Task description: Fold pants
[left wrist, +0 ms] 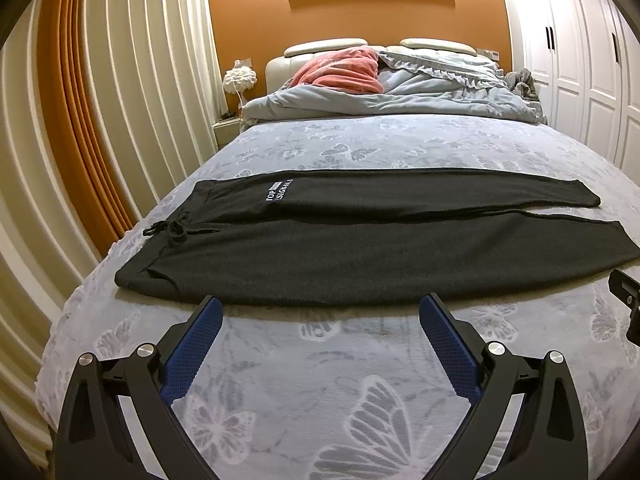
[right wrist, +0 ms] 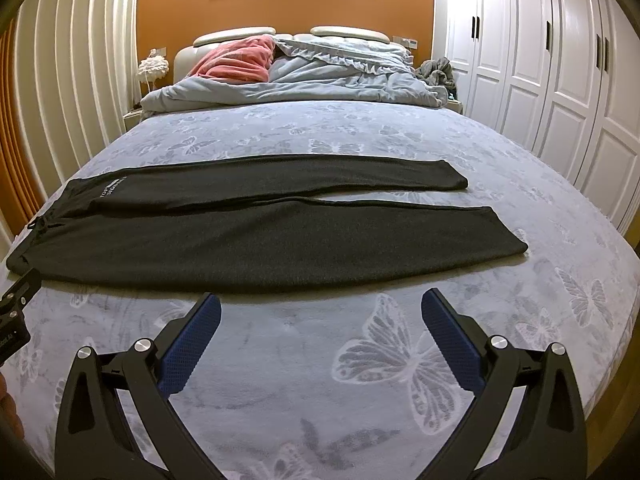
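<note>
Both tools hover low over the bed (left wrist: 320, 392), fingers spread wide and grasping nothing: the left hand-held gripper (left wrist: 320, 312) sits toward the waistband end, the right hand-held gripper (right wrist: 320, 308) toward the cuffs. Just ahead of both, the pants (left wrist: 320, 248) lie flat, long axis running left to right, 2 legs side by side, near leg closest to the fingertips.

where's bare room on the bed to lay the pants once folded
Free: the butterfly bedspread between the pants and the rumpled duvet, and beyond the leg cuffs toward the wardrobe. Crowded: the headboard end.
</note>
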Demonstrator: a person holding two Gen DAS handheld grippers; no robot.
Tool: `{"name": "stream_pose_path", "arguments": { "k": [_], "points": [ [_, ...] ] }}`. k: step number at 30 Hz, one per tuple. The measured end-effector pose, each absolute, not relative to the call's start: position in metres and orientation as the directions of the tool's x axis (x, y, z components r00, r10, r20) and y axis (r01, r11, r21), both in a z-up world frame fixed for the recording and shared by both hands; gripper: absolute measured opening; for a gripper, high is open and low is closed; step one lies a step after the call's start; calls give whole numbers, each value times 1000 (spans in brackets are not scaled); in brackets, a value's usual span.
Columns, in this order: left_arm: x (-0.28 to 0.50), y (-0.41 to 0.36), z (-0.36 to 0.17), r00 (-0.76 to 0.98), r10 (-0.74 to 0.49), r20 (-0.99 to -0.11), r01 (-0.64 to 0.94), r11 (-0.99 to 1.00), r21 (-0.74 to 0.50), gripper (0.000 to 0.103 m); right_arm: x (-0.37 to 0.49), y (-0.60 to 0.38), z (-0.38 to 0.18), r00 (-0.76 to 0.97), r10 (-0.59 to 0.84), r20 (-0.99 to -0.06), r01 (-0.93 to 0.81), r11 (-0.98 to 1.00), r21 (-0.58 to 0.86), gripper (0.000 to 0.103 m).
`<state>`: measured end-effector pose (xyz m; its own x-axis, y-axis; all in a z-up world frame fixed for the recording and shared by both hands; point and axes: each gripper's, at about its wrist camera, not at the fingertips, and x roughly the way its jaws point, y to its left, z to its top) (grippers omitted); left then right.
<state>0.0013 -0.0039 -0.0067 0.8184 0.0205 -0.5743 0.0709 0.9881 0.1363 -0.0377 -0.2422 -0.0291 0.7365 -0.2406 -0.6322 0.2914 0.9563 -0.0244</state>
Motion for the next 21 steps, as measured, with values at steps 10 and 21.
{"name": "stream_pose_path", "arguments": {
  "k": [10,21],
  "points": [
    [2,-2,-7,817,28,-576,63,988,138,97,-38,-241,-29,739,-235,-631,288,957,-19,98],
    [2,-4,-8,817,29,-576,65,988,142,97,-39,-241,-29,738,-235,-632,288,958,-19,98]
  ]
}}
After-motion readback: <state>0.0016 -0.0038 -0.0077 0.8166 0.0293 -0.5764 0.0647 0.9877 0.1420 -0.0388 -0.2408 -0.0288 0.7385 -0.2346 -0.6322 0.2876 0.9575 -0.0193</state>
